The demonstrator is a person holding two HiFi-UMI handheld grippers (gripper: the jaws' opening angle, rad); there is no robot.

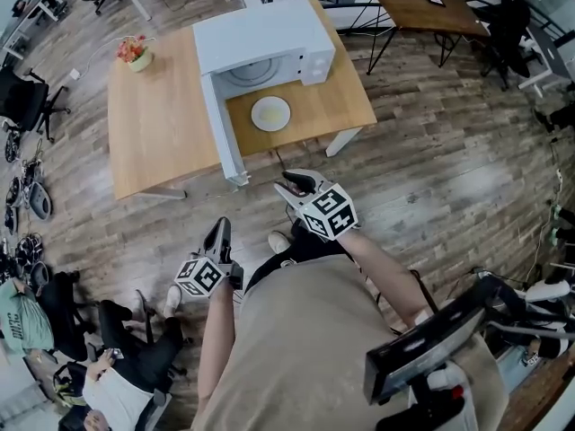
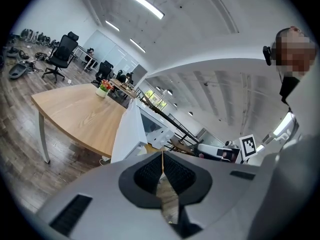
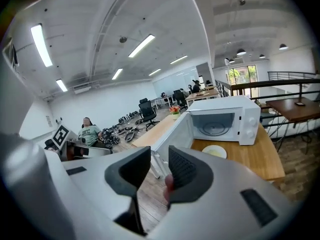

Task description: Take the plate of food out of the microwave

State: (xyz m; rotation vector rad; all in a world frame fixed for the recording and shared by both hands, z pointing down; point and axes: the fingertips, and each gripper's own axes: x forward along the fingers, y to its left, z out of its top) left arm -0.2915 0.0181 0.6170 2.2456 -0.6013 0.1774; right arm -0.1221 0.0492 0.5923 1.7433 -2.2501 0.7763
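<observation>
The white microwave (image 1: 269, 39) stands on a wooden table (image 1: 153, 124) with its door (image 1: 218, 128) swung wide open. A white plate of food (image 1: 270, 113) lies on the table just in front of the oven's empty cavity, and the right gripper view shows the plate (image 3: 214, 152) below the microwave (image 3: 227, 119). Both grippers hang close to my body, well short of the table. My left gripper (image 1: 218, 232) is shut and empty, its pads meeting (image 2: 162, 169). My right gripper (image 1: 296, 185) points toward the table, jaws apart (image 3: 159, 171), nothing between them.
A flower pot (image 1: 135, 54) sits at the table's far left corner. A dark table (image 1: 422, 3) stands behind on the right. Office chairs (image 1: 22, 97) and a seated person (image 1: 117, 375) are on the left. Black equipment (image 1: 449, 339) is at lower right.
</observation>
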